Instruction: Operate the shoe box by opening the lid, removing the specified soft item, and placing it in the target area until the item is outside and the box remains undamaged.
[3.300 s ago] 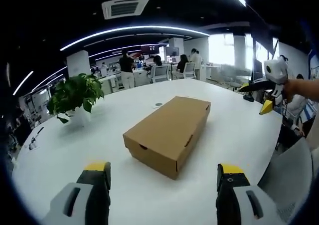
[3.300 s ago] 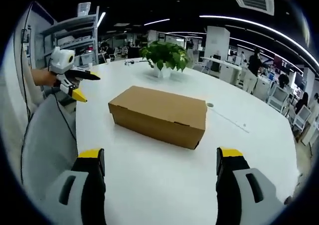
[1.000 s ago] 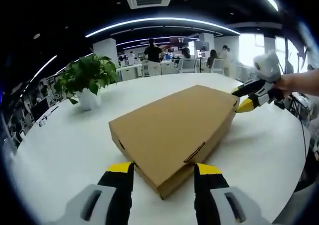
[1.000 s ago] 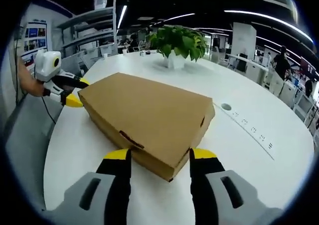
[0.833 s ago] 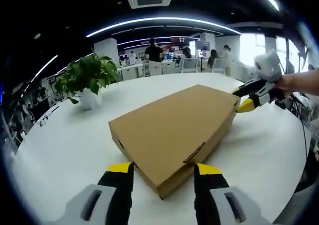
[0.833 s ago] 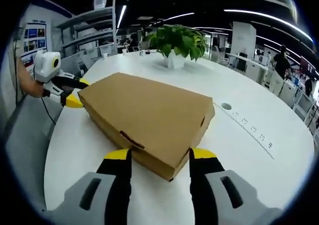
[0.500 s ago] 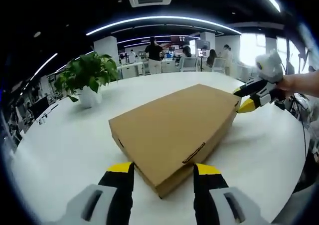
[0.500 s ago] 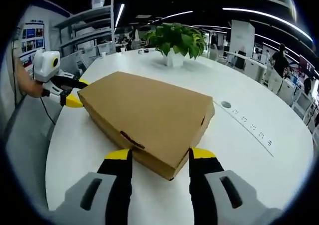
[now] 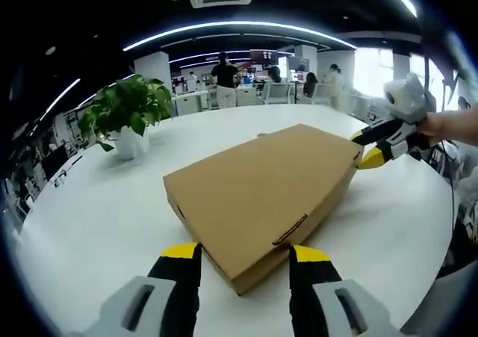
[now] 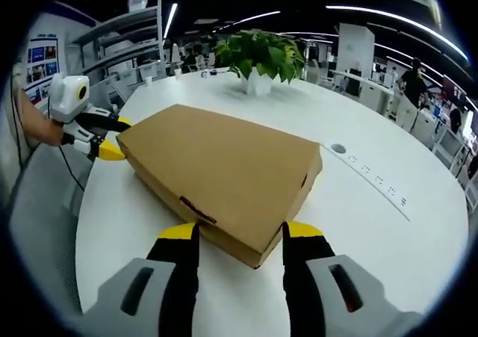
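A closed brown cardboard shoe box (image 9: 261, 187) lies flat on the white table (image 9: 89, 217). Its near corner sits between the yellow-tipped jaws of my left gripper (image 9: 243, 252), which press on both sides of that corner. At the box's far corner my right gripper (image 9: 362, 147) comes in, held by a hand (image 9: 455, 124). In the right gripper view the same box (image 10: 224, 172) has its corner clamped by my right gripper (image 10: 239, 231), and my left gripper (image 10: 116, 137) holds the opposite corner. The lid is down, so the inside is hidden.
A potted green plant (image 9: 127, 116) stands behind the box, also in the right gripper view (image 10: 258, 57). A round port (image 10: 337, 149) and a row of outlets (image 10: 381, 184) lie in the table. A grey chair (image 10: 37, 202) stands at the table's edge. People (image 9: 224, 79) stand far back.
Since 3.3 s ago both grippers have come up to the box and narrowed their jaws around opposite corners. Over the last second only the views have tilted slightly.
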The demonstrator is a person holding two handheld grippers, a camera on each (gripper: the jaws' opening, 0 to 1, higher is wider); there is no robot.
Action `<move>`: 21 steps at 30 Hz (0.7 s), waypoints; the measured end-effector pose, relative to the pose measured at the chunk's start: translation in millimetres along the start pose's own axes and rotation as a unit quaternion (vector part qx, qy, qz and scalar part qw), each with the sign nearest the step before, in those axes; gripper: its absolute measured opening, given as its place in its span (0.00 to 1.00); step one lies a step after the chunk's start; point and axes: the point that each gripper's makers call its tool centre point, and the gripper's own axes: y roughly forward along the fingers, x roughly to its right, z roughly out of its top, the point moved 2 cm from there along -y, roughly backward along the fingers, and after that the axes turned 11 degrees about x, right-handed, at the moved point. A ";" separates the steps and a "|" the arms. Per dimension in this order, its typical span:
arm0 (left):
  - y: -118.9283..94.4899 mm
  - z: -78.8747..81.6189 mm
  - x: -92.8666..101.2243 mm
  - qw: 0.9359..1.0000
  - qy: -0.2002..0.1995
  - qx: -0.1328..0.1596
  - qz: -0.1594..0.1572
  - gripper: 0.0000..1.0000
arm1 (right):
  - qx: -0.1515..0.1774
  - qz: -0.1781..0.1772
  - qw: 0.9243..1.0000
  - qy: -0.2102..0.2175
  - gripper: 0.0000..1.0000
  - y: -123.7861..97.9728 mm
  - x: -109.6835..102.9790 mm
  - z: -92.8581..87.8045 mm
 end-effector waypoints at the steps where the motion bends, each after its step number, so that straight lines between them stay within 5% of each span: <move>1: -1.3 -0.5 -0.8 1.000 0.001 -0.001 -0.002 0.47 | 0.000 -0.001 1.000 0.000 0.41 -0.1 -1.4 -0.1; 21: -19.7 -8.6 -18.0 0.999 0.014 -0.026 -0.038 0.46 | -0.012 -0.039 0.999 0.025 0.39 -6.7 -42.6 -3.6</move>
